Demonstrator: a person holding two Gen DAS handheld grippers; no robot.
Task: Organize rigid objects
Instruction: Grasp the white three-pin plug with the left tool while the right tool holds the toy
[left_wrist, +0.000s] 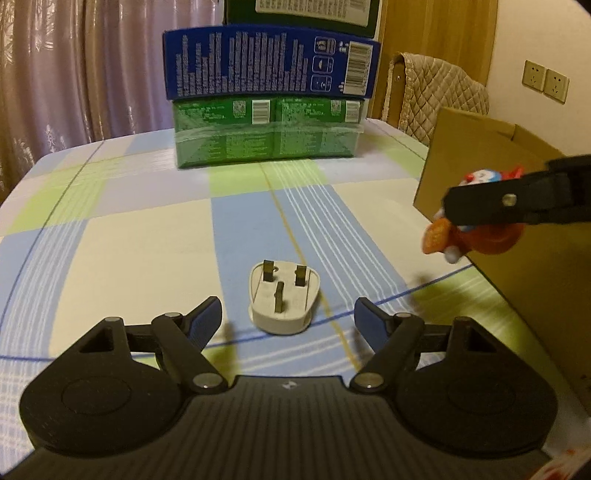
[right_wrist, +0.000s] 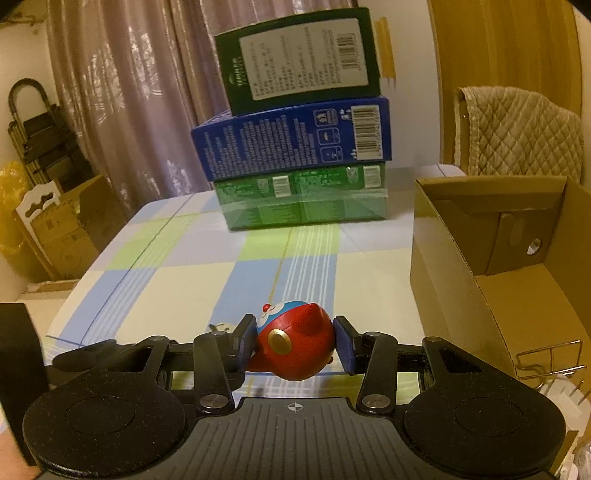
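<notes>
A white three-pin plug adapter lies pins-up on the checked tablecloth. My left gripper is open, its blue-padded fingers on either side of the plug and just short of it. My right gripper is shut on a red and blue cartoon figurine and holds it above the table. In the left wrist view the right gripper shows at the right with the figurine, in front of the open cardboard box. The box stands to the right of the figurine.
A stack of green, blue and dark green boxes stands at the table's far side. A quilted chair back is behind the cardboard box. A wire rack sits at the right edge. Curtains and cartons are at left.
</notes>
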